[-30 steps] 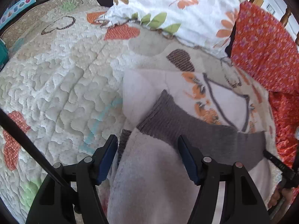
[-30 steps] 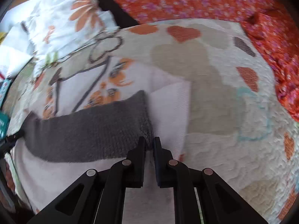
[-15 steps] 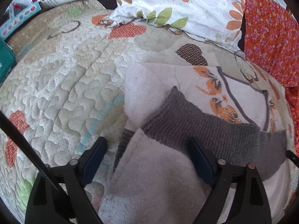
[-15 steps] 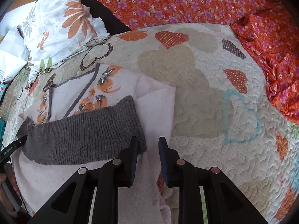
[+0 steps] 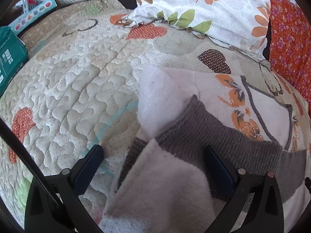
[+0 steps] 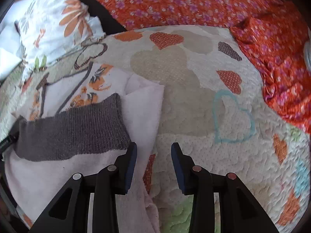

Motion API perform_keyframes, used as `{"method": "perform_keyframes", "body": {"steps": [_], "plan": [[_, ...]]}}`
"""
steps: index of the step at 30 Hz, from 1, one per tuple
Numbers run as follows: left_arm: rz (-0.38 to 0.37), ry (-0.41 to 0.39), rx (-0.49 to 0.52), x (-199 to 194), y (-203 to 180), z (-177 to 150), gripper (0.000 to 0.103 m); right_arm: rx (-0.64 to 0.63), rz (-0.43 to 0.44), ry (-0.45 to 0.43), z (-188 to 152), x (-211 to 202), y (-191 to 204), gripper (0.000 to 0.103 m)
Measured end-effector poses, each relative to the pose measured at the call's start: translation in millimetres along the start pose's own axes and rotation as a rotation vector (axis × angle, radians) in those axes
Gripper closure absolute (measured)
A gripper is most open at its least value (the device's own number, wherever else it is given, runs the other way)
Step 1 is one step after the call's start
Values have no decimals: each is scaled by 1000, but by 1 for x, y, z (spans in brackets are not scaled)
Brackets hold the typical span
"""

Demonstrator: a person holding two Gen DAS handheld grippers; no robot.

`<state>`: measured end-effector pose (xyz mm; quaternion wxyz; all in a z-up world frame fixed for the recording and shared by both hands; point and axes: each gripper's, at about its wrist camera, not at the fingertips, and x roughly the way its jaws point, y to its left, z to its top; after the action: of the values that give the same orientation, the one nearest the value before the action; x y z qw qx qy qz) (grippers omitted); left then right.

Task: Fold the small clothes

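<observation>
Both tools tilt down over the sweater [image 5: 175,184], left tool [image 5: 153,155] and right tool [image 6: 153,151] just opened, gripping nothing.

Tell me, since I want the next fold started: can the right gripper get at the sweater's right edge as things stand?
Probably yes. The right gripper, its jaws just opened with nothing clamped, sits right over the sweater's edge on the quilt, with nothing in the way.

Left hand-held gripper [image 5: 153,155] wide apart, right hand-held gripper [image 6: 154,151] just opening
</observation>
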<state>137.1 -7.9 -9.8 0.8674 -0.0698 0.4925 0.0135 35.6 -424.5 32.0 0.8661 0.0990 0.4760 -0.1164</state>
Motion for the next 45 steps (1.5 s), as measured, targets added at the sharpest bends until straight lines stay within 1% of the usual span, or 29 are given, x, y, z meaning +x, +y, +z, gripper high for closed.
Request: {"method": "perform_keyframes", "body": {"steps": [1, 2, 3, 6, 10, 14, 15, 16, 17, 19, 20, 21, 23, 24, 27, 29, 31, 32, 33, 36, 37, 40, 42, 43, 44, 45], "plan": [[-21, 7, -5, -2, 2, 3, 3, 20, 10, -9, -1, -2, -3, 63], [-42, 2, -6, -5, 3, 4, 9, 33, 15, -14, -1, -3, -4, 61], [-60, -7, -3, -11, 4, 7, 12, 50, 24, -23, -1, -4, -6, 60], [-80, -43, -2, -28, 13, 12, 12, 74, 38, -47, 0, -8, -8, 59], [-115, -49, -28, -46, 33, 15, 12, 85, 42, -57, -2, -10, -7, 59], [-142, 3, -9, -51, 47, 10, 12, 94, 60, -59, -5, -16, -7, 58], [-151, 18, -5, -52, 51, 7, 12, 72, 42, -87, -5, -22, -3, 54], [-159, 33, 4, -53, 53, 3, 12, 72, 42, -87, -5, -22, -3, 52], [-169, 46, 19, -52, 55, -2, 12, 53, 18, -102, -5, -23, 0, 51], [-178, 63, 52, -48, 55, -9, 12, 10, -23, -122, -4, -24, 6, 51], [-164, 84, 87, -42, 53, -14, 12, -6, -35, -125, -4, -23, 7, 51], [-145, 100, 113, -37, 53, -18, 14, -20, -44, -123, -4, -22, 10, 51], [-102, 112, 156, -31, 52, -22, 18, -45, -58, -122, -3, -20, 13, 51], [-88, 92, 170, -33, 52, -22, 18, -62, -72, -122, -2, -20, 15, 51], [-6, 26, 225, -43, 46, -23, 19, -81, -102, -128, 1, -22, 16, 51], [10, 0, 257, -48, 41, -24, 22, -67, -110, -128, 2, -25, 13, 51], [-29, -22, 247, -55, 43, -22, 25, -47, -108, -131, 3, -29, 9, 51], [-59, -30, 232, -58, 45, -21, 25, -38, -110, -136, 4, -32, 6, 50], [-108, -31, 202, -64, 49, -19, 25, -33, -114, -138, 4, -33, 4, 49], [-210, 11, 107, -73, 66, -24, 25, 4, -96, -136, 6, -36, -3, 49], [-228, 21, 83, -78, 72, -29, 25, 15, -83, -130, 6, -37, -5, 49], [-261, 61, 52, -85, 81, -54, 25, 59, -21, -91, 3, -35, -13, 49], [-291, 133, 50, -85, 81, -75, 25, 85, -1, -65, -1, -33, -18, 49], [-297, 156, 57, -83, 80, -83, 25, 103, 10, -51, -2, -31, -22, 49], [-280, 149, 75, -83, 77, -91, 28, 118, 21, -41, -3, -30, -24, 49], [-251, 124, 97, -84, 74, -93, 41, 144, 41, -27, -5, -29, -29, 49]]}}
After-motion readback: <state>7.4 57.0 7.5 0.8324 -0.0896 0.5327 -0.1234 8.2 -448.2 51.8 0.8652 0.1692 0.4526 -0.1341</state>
